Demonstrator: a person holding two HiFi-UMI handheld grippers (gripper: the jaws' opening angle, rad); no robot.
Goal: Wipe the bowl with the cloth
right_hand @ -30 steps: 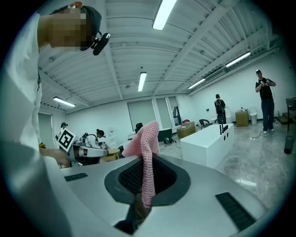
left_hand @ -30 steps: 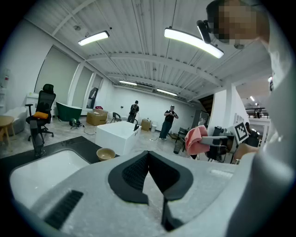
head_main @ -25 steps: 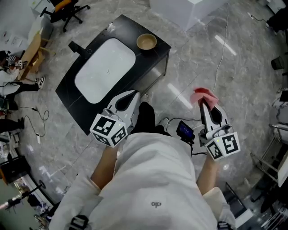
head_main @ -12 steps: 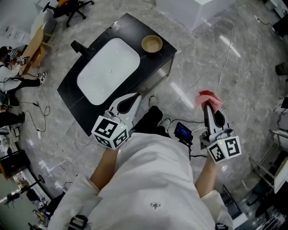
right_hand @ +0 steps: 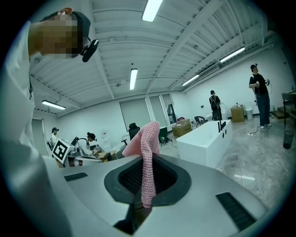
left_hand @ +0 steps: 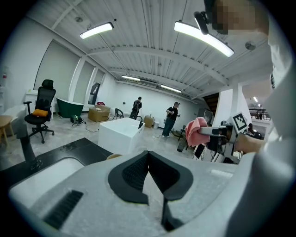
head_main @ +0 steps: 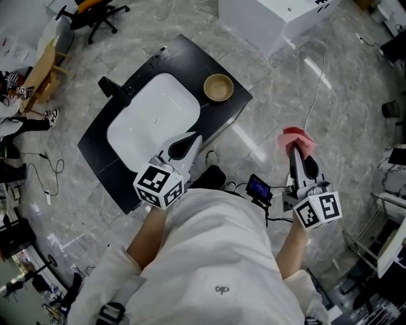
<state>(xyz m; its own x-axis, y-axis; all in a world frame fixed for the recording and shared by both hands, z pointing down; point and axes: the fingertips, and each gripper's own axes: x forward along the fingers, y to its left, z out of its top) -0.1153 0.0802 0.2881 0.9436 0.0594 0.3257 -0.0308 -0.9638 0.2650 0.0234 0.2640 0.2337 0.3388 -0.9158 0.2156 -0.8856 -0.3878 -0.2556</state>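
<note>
A tan bowl [head_main: 218,87] stands on the far right corner of a black counter [head_main: 190,57], beside the white sink basin [head_main: 152,117]. My left gripper [head_main: 190,138] is shut and empty, its tip over the counter's near edge, well short of the bowl. In the left gripper view its jaws [left_hand: 148,153] meet, with a sliver of the bowl [left_hand: 113,156] just beyond. My right gripper [head_main: 295,147] hangs over the floor to the right of the counter, shut on a pink cloth [head_main: 297,138]. The cloth [right_hand: 145,152] drapes from its closed jaws.
A black faucet [head_main: 114,86] stands at the sink's far left. A white block [head_main: 279,19] sits beyond the counter, an office chair [head_main: 95,13] at top left. A small screen device [head_main: 260,187] and cables lie on the marble floor. People stand far off.
Both grippers have moved forward toward the counter. The left one's tip now overlaps the counter's near edge. The cloth stays held in the right gripper.
</note>
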